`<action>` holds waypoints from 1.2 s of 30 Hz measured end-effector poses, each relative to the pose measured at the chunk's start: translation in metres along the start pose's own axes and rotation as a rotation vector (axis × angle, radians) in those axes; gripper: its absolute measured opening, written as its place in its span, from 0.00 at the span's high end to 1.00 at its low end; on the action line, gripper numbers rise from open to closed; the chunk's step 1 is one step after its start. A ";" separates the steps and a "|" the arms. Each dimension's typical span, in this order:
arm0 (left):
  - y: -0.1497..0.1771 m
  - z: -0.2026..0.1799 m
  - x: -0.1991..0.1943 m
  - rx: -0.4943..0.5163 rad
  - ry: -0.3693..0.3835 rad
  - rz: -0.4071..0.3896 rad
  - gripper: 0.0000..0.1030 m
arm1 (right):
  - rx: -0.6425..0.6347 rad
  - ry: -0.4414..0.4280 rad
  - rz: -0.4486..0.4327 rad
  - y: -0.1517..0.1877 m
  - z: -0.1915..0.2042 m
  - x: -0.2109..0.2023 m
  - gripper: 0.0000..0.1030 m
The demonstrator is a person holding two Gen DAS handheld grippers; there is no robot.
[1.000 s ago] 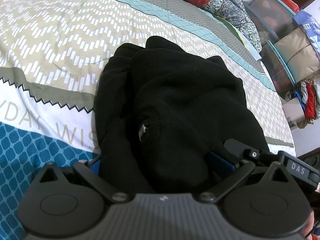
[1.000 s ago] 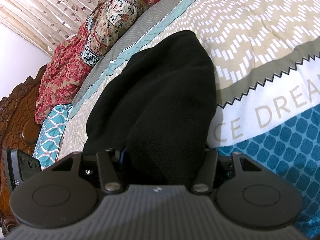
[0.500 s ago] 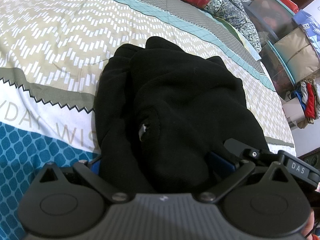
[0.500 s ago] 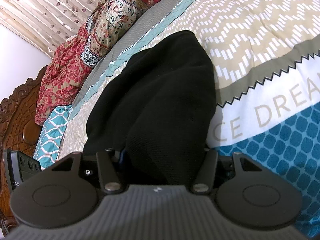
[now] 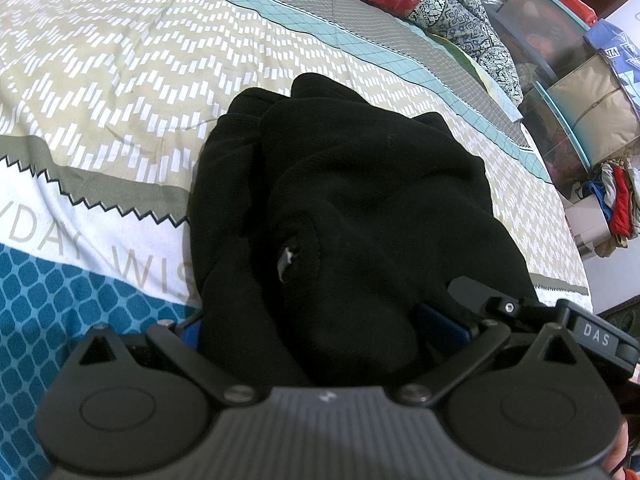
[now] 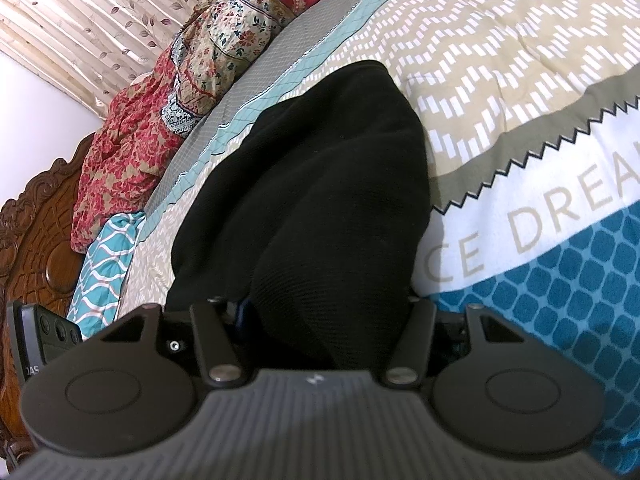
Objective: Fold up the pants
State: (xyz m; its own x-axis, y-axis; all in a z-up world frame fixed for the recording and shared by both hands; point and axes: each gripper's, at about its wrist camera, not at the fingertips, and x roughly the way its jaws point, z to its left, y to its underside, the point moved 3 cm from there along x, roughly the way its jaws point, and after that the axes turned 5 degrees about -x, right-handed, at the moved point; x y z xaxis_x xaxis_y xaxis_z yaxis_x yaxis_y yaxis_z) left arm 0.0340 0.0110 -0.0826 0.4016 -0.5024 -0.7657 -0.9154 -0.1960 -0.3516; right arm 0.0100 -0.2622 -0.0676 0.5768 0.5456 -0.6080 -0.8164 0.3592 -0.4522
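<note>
Both claws are gripping the black pants (image 5: 360, 220): the left claw (image 5: 320, 332) and right claw (image 6: 324, 312) each bunching thick folds lying ahead on the bed (image 5: 120, 80). Keeping both clamped evenly should be holding edges aligned.

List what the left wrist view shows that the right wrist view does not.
Only the left wrist view: storage bins beside the bed, a heap of colourful clothes, the bedspread's word fragment WIS. Only the right wrist view: carved wooden headboard, leaf-print curtain, the word DREA. Both: black pants bunched between the tongs, patterned bedspread, red floral fabric.
</note>
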 end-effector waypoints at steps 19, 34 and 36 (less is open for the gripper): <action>0.000 0.000 -0.001 0.000 0.001 -0.002 0.00 | 0.033 -0.013 -0.009 0.002 0.000 -0.001 0.41; -0.019 -0.004 -0.041 -0.036 0.012 -0.047 0.59 | -0.251 0.059 -0.072 -0.001 0.050 -0.014 0.56; -0.024 -0.010 -0.051 -0.012 0.005 -0.078 0.59 | -0.287 0.052 -0.100 -0.004 0.058 -0.016 0.57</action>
State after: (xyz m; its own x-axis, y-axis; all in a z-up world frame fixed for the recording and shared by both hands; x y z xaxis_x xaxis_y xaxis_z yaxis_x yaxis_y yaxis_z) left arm 0.0349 0.0326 -0.0303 0.4714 -0.4898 -0.7334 -0.8817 -0.2445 -0.4034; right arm 0.0027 -0.2285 -0.0186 0.6610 0.4760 -0.5801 -0.7181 0.1769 -0.6730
